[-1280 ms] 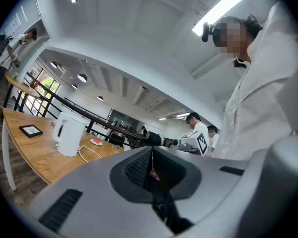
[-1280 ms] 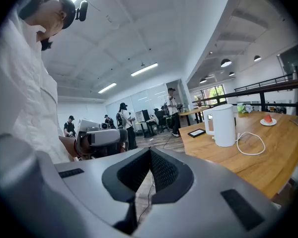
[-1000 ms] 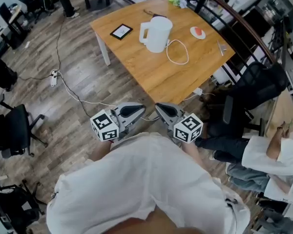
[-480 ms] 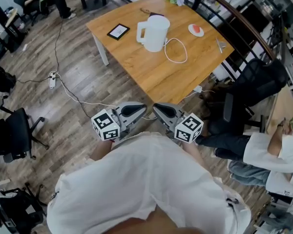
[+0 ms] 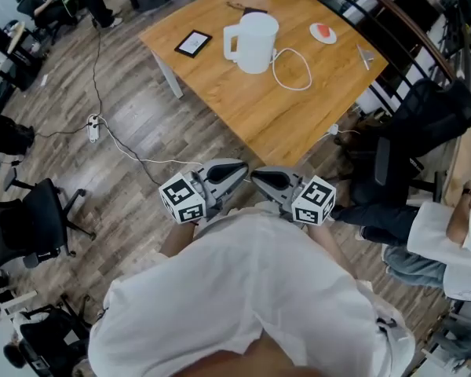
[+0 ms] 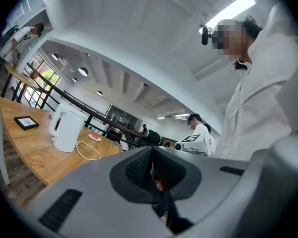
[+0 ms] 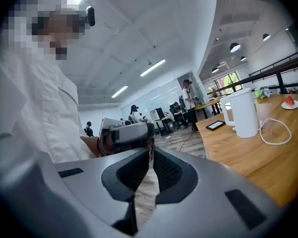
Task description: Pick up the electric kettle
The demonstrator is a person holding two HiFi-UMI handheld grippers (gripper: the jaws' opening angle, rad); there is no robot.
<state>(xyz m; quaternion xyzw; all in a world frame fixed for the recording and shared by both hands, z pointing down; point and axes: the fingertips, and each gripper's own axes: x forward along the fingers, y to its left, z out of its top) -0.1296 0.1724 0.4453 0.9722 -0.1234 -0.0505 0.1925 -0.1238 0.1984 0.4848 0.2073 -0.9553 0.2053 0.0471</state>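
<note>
The white electric kettle (image 5: 255, 42) stands upright on the wooden table (image 5: 251, 108), its white cord (image 5: 292, 69) looped beside it. It also shows far off as the kettle (image 6: 67, 128) in the left gripper view and the kettle (image 7: 243, 113) in the right gripper view. My left gripper (image 5: 242, 166) and right gripper (image 5: 256, 176) hang close to my body over the floor, well short of the table, tips almost meeting. Both are shut and hold nothing: the left gripper (image 6: 151, 151) and the right gripper (image 7: 150, 151) each show their jaws pressed together.
A black-framed tablet (image 5: 193, 43) and a small white dish with something red (image 5: 323, 32) also lie on the table. A power strip and cable (image 5: 94, 126) trail on the floor at left. Office chairs (image 5: 39, 226) stand left; a black chair (image 5: 424, 132) and a seated person (image 5: 447, 242) are at right.
Both grippers stay shut and close together near my body. The head view has shifted slightly, so the table and kettle sit a little higher and further right.
</note>
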